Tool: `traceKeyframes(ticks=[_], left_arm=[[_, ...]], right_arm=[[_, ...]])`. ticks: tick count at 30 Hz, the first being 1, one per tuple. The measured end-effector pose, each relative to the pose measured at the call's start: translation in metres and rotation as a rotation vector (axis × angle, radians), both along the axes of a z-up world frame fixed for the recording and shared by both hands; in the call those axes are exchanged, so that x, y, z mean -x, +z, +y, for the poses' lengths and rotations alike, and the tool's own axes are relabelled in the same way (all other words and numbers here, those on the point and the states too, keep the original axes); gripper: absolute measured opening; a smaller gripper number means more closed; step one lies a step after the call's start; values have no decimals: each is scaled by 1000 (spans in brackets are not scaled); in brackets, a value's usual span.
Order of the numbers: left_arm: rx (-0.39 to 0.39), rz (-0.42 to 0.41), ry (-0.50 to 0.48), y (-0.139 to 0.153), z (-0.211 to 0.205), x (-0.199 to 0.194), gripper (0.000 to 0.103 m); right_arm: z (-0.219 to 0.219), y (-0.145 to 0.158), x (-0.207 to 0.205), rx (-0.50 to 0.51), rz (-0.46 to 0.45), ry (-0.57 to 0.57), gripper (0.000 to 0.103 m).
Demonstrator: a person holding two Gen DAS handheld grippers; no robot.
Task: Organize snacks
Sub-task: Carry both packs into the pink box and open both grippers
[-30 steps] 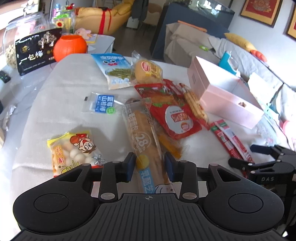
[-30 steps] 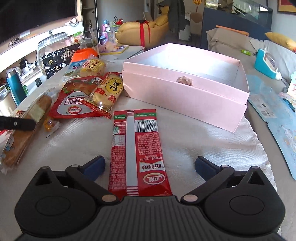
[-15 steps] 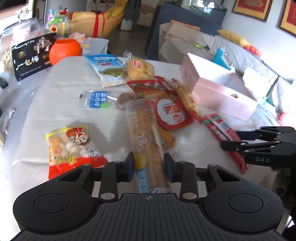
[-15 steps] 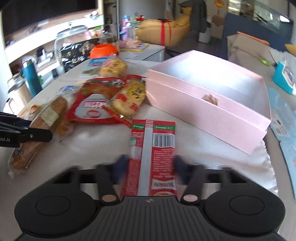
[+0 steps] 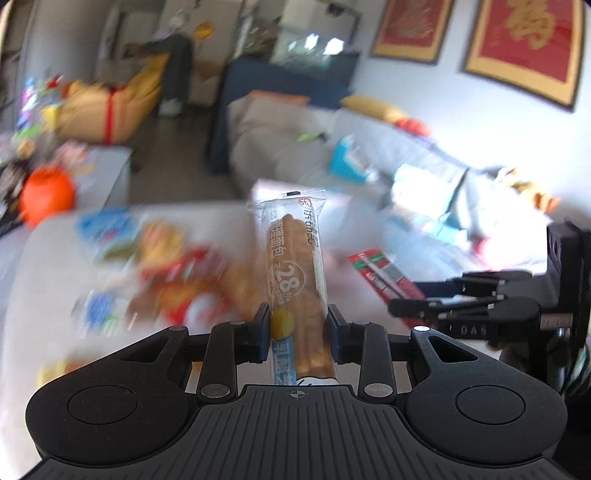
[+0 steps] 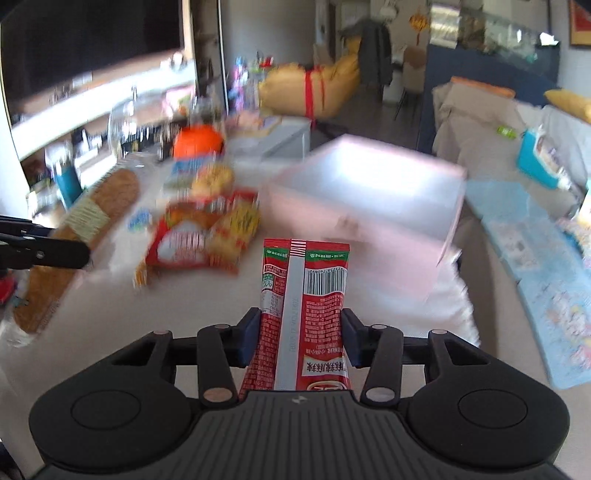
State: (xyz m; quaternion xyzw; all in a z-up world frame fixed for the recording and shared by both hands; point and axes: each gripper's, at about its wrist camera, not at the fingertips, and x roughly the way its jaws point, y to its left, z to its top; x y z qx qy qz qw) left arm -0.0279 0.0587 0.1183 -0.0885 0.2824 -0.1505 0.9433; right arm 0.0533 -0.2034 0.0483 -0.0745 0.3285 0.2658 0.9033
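So the table has a pale, whitish cloth over it and it's sitting in a lived-in living room; grey sofa along the wall with a yellow cushion on it, red-and-gold framed pictures above, a big yellow beanbag-ish thing tied with a red ribbon further back, and a dark TV screen off to the side in the right wrist view; everything on the cloth is smeared with motion blur, but you can make out a pink box with its top open, a heap of red and yellow snack packs beside it, and an orange pumpkin-shaped pot at the far end. Left gripper is clamped on a long bread stick in a clear wrapper, blue print near the bottom, a "28%" circle mid-way, held up off the table and pointing away from the camera; right gripper has just been closing and its pads now pinch a flat red sausage pack, seen from the back with the silver seam and barcode showing, also up clear of the cloth, in front of the pink box.
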Motion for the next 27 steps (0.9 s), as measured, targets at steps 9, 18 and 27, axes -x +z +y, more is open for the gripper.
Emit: traceKeyframes(ticks=[9,18,27], left_arm=[[219,-49,-54,50,-17,-168,39],[-24,66,149,-12,50,-120,39],[-15,186,537,-57,145,-2,39]], right_arm=[[-18,92,-84,-138,-166,-153,60],[-28,34,-134,-89,-51,-214,74],[14,1,-95,-53,1,-97,75]])
